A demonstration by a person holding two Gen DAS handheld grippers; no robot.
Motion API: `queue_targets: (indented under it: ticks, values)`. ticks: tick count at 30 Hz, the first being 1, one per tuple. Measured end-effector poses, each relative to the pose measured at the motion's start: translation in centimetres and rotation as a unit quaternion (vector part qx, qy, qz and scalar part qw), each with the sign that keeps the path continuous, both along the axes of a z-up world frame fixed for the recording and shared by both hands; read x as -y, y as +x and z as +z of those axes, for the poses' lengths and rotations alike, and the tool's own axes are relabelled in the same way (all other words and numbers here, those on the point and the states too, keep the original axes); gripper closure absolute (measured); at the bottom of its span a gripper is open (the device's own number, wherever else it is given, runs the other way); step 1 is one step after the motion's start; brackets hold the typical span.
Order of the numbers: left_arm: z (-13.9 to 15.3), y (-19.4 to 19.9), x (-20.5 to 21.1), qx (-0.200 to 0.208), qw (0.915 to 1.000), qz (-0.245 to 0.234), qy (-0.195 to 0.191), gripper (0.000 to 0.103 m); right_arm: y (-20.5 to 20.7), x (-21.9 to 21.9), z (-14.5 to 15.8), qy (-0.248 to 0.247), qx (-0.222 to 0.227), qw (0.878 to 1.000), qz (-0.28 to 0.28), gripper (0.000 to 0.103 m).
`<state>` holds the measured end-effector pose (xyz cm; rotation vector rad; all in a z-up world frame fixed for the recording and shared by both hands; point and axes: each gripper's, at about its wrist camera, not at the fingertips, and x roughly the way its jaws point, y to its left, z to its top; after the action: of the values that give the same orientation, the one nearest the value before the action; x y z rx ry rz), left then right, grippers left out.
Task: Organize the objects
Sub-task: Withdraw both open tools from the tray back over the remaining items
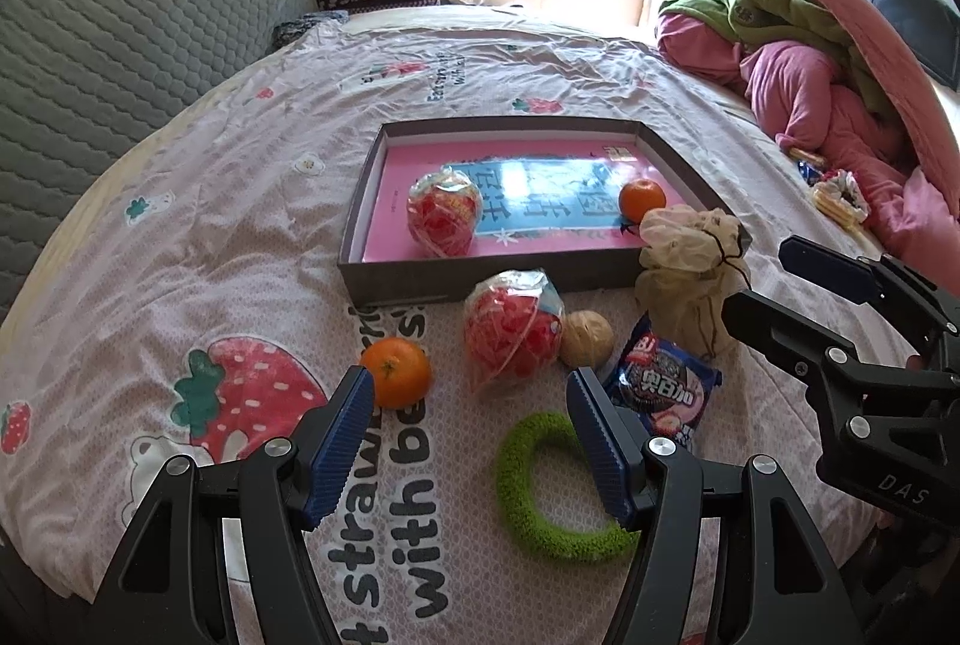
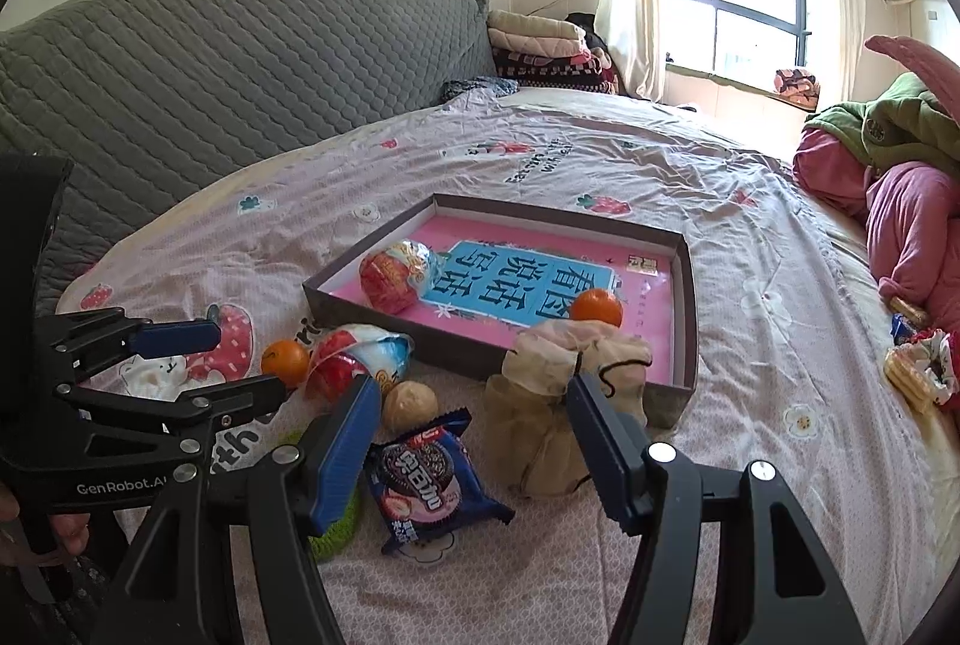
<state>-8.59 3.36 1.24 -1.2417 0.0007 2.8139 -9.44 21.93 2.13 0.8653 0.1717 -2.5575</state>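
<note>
1. Left wrist view: my left gripper (image 1: 468, 405) hangs with jaws wide and nothing between them, above the strawberry-print bedsheet (image 1: 240, 225). A shallow grey box (image 1: 396, 279) lies mid-bed, holding a red wrapped ball (image 1: 444, 213) near its front wall and an orange (image 1: 642, 200) toward its right wall. Outside the front wall lie a second orange (image 1: 396, 372), a second wrapped ball (image 1: 513, 333), a tan ball (image 1: 587, 339), a blue cookie packet (image 1: 663, 381) and a green fuzzy ring (image 1: 540, 489). A beige mesh pouch (image 1: 690, 273) stands at the box's near right corner. My right gripper (image 1: 786, 285) shows at the right edge, jaws apart.

2. Right wrist view: my right gripper (image 2: 474, 405) is spread wide and empty, above the cookie packet (image 2: 429, 489), with the mesh pouch (image 2: 558, 405) touching the box (image 2: 468, 351). My left gripper (image 2: 240, 363) reaches in from the left, open, near the loose orange (image 2: 287, 360).
</note>
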Motion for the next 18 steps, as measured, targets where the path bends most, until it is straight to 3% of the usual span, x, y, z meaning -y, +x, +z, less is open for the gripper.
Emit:
queue_targets:
  ticks: [18]
  values:
    - [-1.1,2.2,-1.9,0.011,0.9995,-0.028,-0.009,0.035,1.9,-1.0,-0.6,-0.023,0.002,1.0,-0.008,0.039]
